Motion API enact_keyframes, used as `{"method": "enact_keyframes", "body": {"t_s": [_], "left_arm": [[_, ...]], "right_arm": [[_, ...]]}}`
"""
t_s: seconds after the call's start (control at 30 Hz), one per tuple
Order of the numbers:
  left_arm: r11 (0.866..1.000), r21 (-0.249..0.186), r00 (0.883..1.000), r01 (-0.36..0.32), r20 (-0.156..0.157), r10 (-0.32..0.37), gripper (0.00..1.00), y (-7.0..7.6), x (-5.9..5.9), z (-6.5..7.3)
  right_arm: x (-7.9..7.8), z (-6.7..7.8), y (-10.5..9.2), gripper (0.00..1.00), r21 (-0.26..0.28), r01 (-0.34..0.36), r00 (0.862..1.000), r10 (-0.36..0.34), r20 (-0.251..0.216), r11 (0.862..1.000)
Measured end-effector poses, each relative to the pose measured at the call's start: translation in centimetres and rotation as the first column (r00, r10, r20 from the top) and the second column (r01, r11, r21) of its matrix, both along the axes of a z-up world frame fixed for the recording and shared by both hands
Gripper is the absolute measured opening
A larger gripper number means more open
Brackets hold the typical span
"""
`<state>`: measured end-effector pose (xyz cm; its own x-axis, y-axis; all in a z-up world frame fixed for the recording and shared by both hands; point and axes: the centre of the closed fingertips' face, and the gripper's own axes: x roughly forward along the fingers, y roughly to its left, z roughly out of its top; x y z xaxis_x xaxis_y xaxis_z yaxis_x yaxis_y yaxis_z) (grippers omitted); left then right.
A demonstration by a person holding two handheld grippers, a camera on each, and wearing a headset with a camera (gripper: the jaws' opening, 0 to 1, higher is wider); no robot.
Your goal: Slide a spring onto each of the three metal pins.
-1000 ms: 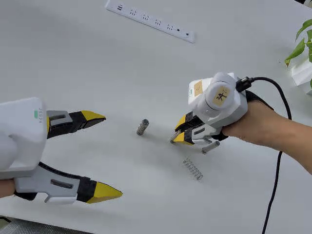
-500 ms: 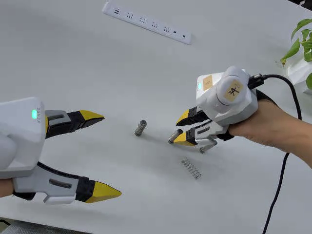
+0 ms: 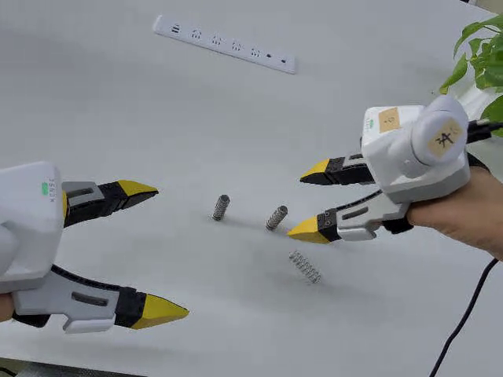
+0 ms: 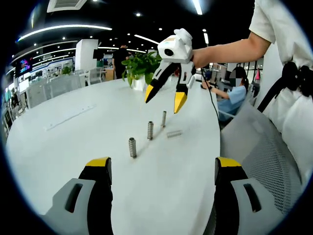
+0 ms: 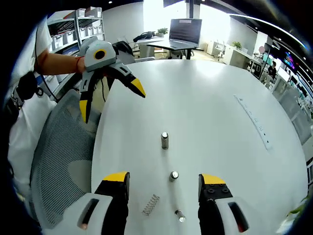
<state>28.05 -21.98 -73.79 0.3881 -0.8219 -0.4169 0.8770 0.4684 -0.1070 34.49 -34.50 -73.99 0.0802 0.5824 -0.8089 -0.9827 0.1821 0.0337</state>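
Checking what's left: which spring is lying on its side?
The loose spring, flat on the table; the other two springs stand upright.

Three pins (image 4: 150, 130) stand in a row in the middle of the table (image 3: 157, 118), a loose spring (image 3: 305, 267) just beside them toward the near edge, a power strip (image 3: 224, 43) toward the far edge, a plant (image 3: 475, 55) at the right edge

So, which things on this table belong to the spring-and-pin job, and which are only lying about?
For the job:
first pin with spring on
second pin with spring on
bare pin
loose spring
left gripper, open
right gripper, open

Only lying about:
power strip
green plant
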Motion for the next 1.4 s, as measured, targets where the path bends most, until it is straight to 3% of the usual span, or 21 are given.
{"method": "enact_keyframes", "body": {"t_s": [0.23,0.43,0.67,0.9,1.0,1.1,1.17,1.23,1.4], "left_arm": [[0.999,0.035,1.000,0.017,0.004,-0.017,0.86,0.0,-0.3,0.3],[0.997,0.068,0.999,0.032,0.015,-0.033,0.85,-0.1,-0.2,0.9],[0.991,0.114,0.997,0.073,0.031,-0.077,0.84,-1.1,-0.4,1.5],[0.976,0.170,0.989,0.134,0.039,-0.142,0.82,-2.9,-0.4,1.5],[0.963,0.205,0.982,0.172,0.043,-0.184,0.79,-3.9,-0.5,1.3],[0.948,0.245,0.975,0.206,0.037,-0.221,0.74,-5.3,-0.5,1.1],[0.942,0.248,0.971,0.224,0.031,-0.239,0.69,-6.4,-0.5,1.0],[0.925,0.274,0.957,0.265,0.045,-0.287,0.67,-7.9,-0.5,0.8],[0.883,0.353,0.938,0.309,0.039,-0.343,0.62,-11.1,0.5,-0.7]], "right_arm": [[-1.6,1.2,-2.2,0.71,0.061,0.064,0.998,-0.065,0.013,0.996],[-2.5,1.6,-4.0,0.84,0.127,0.127,0.991,-0.131,0.022,0.984],[-4.0,1.2,-6.4,0.92,0.164,0.174,0.984,-0.179,0.016,0.971],[-5.0,0.9,-8.7,0.92,0.191,0.231,0.971,-0.238,0.012,0.954],[-4.7,0.7,-10.2,0.91,0.200,0.244,0.968,-0.252,0.014,0.949],[-5.3,0.7,-10.5,0.91,0.211,0.256,0.964,-0.265,0.011,0.943],[-5.5,0.6,-10.7,0.90,0.216,0.263,0.962,-0.271,0.010,0.940],[-5.8,0.6,-10.7,0.90,0.227,0.271,0.960,-0.281,0.010,0.935],[-6.5,0.2,-11.2,0.90,0.240,0.290,0.954,-0.300,0.005,0.926]]}}
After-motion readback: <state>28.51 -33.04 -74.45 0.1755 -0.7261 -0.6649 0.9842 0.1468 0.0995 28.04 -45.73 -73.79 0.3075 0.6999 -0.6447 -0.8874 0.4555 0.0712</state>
